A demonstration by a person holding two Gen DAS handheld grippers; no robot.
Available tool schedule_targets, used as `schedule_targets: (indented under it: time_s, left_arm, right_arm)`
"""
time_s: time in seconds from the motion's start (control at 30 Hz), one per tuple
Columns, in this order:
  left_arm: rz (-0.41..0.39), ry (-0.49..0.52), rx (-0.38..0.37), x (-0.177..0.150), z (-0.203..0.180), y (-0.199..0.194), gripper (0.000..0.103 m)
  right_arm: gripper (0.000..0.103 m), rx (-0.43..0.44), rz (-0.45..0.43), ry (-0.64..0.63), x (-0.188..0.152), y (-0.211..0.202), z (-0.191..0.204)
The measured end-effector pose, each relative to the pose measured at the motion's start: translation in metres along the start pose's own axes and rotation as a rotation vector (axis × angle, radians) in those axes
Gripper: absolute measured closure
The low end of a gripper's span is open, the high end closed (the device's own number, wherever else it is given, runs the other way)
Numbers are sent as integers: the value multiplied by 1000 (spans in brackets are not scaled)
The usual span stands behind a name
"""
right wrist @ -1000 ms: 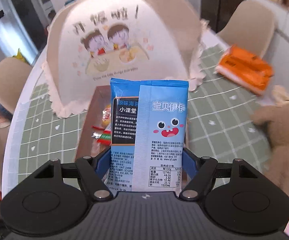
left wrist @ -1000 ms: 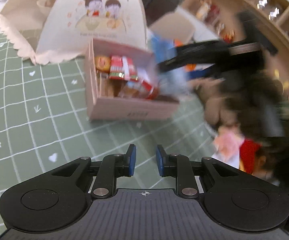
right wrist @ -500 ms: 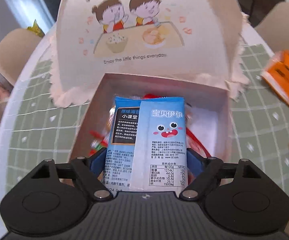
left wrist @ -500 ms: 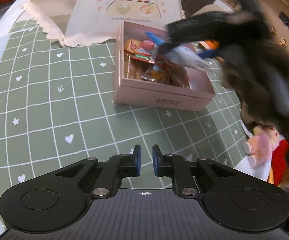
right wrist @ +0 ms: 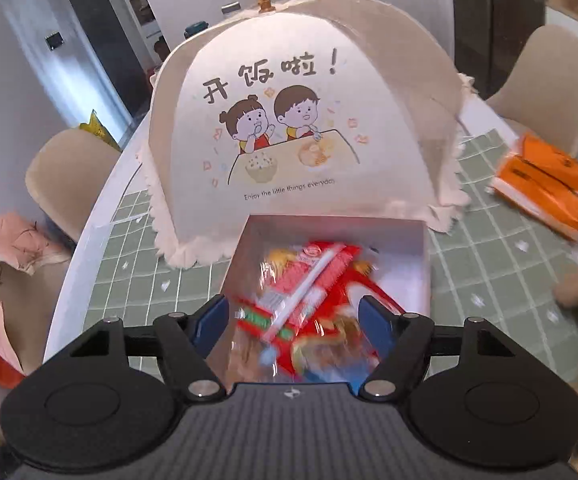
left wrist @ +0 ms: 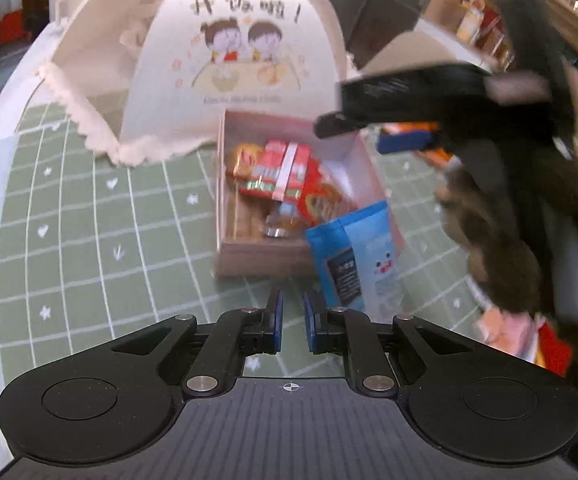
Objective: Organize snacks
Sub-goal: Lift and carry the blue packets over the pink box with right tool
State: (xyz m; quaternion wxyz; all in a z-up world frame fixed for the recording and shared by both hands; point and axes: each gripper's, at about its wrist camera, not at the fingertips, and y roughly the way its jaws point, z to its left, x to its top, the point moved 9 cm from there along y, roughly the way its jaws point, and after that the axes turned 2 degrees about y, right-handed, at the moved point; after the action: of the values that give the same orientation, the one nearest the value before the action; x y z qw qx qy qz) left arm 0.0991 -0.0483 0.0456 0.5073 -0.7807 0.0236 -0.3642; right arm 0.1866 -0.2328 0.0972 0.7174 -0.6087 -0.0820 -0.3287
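A pink box (left wrist: pixel 257 258) on the green checked mat holds several red and orange snack packets (left wrist: pixel 285 176). A blue snack packet (left wrist: pixel 357 256) leans over the box's near right corner, free of any gripper. My right gripper (right wrist: pixel 294 322) is open and empty above the box (right wrist: pixel 409 228), over the red packets (right wrist: pixel 309 292); it shows blurred in the left wrist view (left wrist: pixel 401 120). My left gripper (left wrist: pixel 291 322) is nearly closed, with a narrow gap between its pads and nothing between them, just in front of the box.
A cream food cover with a cartoon print (right wrist: pixel 297 120) stands right behind the box. An orange tissue pack (right wrist: pixel 549 184) lies at the right. Plush toys (left wrist: pixel 501 260) sit at the right edge of the mat. Chairs surround the table.
My right gripper has opened and let go of the blue packet, which now leans at the box's near right corner. The right gripper has risen and pulled back. My left gripper stayed nearly closed.
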Motion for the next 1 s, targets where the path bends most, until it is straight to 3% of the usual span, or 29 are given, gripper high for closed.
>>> schedule_targets:
  time_s: [0.07,0.17,0.27,0.47,0.57,0.83,0.9,0.97,1.0]
  left_arm:
    - [57,11,15,-17,2,9,88]
    - [153,13,49,-50,13,25,88]
    - [224,-57,71,-70,29,43,88]
    - [265,-83,115,-75,37,58,88]
    - [264,-89,123,-72,39,60,88]
    - [258,-115,111,-67,39,59,88]
    - [255,-119,103,-68,38,58,88]
    - [254,-121,92,-68,37,59,88]
    - [254,-122,87,-69,36,59,88]
  right_arm:
    - [30,27,112,-1,-18,15,-4]
    - [30,66,148,-61,-51,-2,-7]
    - [28,83,231,-108,-91,-14,-7]
    - [25,-9,355,-86,-154,21,-27]
    - [20,-47,353,-88,-162,38,-31]
    - [10,-109,374,-301,-185,41,-13]
    - [7,-114,371,-301,-192,38,-14]
    - [13,-129,352,-281,-194,32,-18]
    - [26,-126,347,-285,-194,28,-17]
